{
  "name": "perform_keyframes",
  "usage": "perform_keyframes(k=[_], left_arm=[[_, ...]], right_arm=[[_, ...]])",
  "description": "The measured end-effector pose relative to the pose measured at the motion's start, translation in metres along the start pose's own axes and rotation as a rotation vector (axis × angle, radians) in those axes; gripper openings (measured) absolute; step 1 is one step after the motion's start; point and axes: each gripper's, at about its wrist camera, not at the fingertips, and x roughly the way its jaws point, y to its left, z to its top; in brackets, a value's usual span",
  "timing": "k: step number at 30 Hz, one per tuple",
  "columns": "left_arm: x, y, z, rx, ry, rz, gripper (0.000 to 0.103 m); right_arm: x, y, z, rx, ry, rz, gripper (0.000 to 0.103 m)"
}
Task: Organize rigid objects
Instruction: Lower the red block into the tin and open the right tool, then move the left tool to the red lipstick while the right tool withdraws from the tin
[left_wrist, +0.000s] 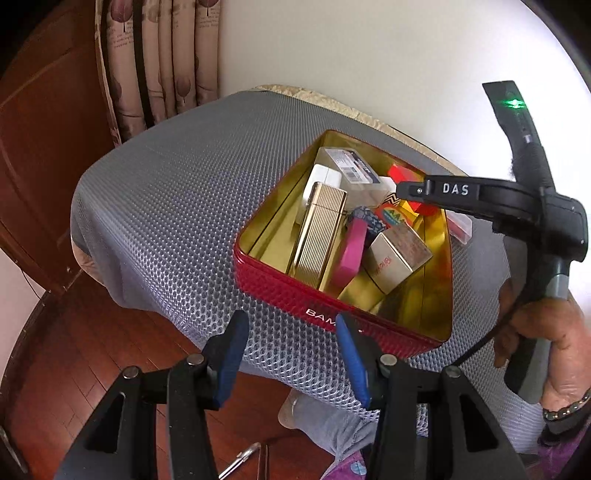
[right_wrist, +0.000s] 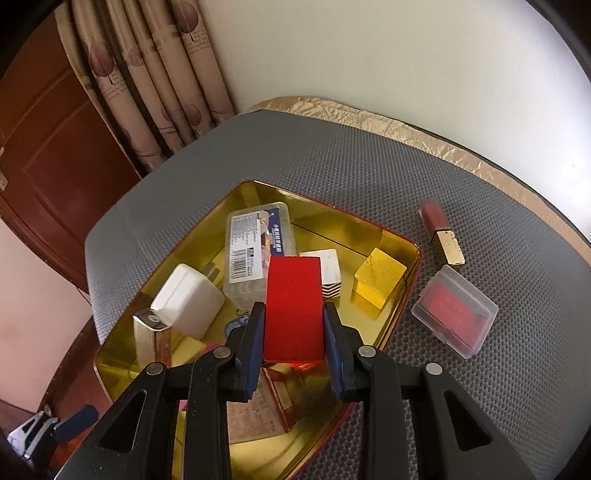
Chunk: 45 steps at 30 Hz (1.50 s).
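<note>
The right gripper (right_wrist: 293, 325) has its jaws clamped on a red block (right_wrist: 293, 306), held over the open tin (right_wrist: 402, 254). The left gripper (left_wrist: 291, 354) hangs at the tin's near red edge, jaws apart and empty. Only the right view shows a lipstick (right_wrist: 441, 230) and clear case (right_wrist: 454, 317) on the surface (right_wrist: 369, 166), right of the tin.

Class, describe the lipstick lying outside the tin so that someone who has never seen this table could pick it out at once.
Start at the red tin with its gold inside, on the grey mat. Outside the tin, on the side away from the curtain, two things lie on the mat. The lipstick is the farther one: a slim stick, dark red with a square gold end, unlike the clear plastic case with red contents just nearer the camera.
</note>
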Motion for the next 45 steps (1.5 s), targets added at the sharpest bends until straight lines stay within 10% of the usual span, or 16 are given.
perform_keyframes(k=[16,24,40,45], left_arm=[[0.005,-0.001,-0.001,0.006,0.035,-0.004,0.05],[0.004,-0.005,-0.002,0.037,0.032,0.012,0.05],[0.005,-0.023,-0.01,0.112,0.02,0.077,0.05],[-0.003,-0.036,-0.011,0.181,-0.031,0.099,0.05]], right_arm=[[0.007,0.003,-0.005,-0.027,-0.005,-0.034,0.03],[-0.043,-0.017,-0.024,0.029,-0.174,-0.025,0.07],[-0.084,-0.201,-0.149,0.222,-0.114,-0.571,0.085],[-0.096,-0.225,-0.162,0.309,-0.147,-0.539,0.1]])
